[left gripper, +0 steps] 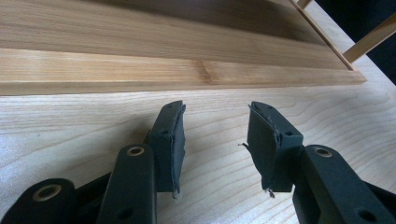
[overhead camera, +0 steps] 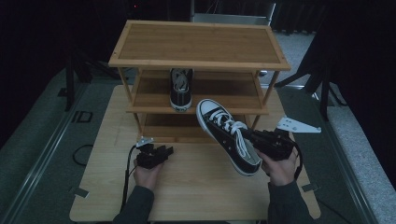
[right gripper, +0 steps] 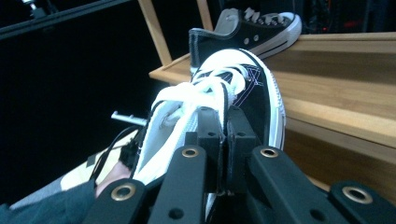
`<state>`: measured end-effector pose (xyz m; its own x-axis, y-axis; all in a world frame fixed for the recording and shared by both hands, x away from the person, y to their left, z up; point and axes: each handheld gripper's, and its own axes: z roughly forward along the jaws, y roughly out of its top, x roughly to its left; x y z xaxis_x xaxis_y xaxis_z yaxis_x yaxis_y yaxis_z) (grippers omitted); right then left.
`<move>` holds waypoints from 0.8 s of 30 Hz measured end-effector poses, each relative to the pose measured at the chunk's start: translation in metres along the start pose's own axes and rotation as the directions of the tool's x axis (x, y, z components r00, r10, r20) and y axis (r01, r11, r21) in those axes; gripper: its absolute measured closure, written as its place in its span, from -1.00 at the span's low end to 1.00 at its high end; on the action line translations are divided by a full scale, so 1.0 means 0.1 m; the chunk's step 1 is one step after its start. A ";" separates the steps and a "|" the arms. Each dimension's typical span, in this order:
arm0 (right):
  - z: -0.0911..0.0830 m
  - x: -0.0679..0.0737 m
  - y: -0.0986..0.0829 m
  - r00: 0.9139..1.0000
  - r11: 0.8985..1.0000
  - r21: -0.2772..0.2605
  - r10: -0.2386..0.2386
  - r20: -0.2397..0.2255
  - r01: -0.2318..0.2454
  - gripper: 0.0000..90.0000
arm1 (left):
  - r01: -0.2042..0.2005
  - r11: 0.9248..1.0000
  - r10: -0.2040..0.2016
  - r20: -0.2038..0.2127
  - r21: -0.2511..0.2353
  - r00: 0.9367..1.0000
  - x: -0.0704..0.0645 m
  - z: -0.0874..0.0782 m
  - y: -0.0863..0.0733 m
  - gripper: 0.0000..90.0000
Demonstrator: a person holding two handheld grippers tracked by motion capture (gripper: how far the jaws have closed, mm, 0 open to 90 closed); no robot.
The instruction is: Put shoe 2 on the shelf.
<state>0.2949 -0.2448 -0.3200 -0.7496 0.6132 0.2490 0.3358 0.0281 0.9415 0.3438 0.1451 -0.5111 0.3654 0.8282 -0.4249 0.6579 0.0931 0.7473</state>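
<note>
High view: black sneaker [overhead camera: 229,136], white laces, tilted

Dim room: grey carpet floor [overhead camera: 42,154] surrounds the light wooden table [overhead camera: 196,186].

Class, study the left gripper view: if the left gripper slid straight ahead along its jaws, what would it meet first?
Most likely the front edge of the wooden rack's bottom shelf, just beyond the open left gripper, with bare table between; depth is uncertain.
</note>
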 end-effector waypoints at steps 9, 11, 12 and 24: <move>0.20 -0.06 0.08 0.997 0.999 -0.029 0.037 0.069 -0.035 0.94 | 0.004 1.000 -0.004 0.005 0.007 1.000 0.00 0.00 0.00 0.25; 0.25 -0.07 0.12 0.995 0.999 -0.027 0.039 0.090 -0.036 0.94 | 0.005 1.000 -0.005 0.006 0.007 1.000 0.00 0.00 0.00 0.25; 0.27 -0.08 0.13 0.994 0.999 -0.026 0.036 0.100 -0.034 0.94 | 0.005 1.000 -0.005 0.006 0.008 1.000 0.00 0.00 0.00 0.25; 0.55 -0.20 0.33 0.986 0.999 -0.030 0.029 0.166 -0.025 0.94 | 0.007 1.000 -0.007 0.008 0.007 1.000 0.00 0.00 0.00 0.25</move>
<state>0.3525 -0.2126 -0.3066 -0.6340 0.7367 0.2354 0.3371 -0.0107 0.9414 0.3442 0.1454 -0.5112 0.3657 0.8234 -0.4339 0.6652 0.0949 0.7406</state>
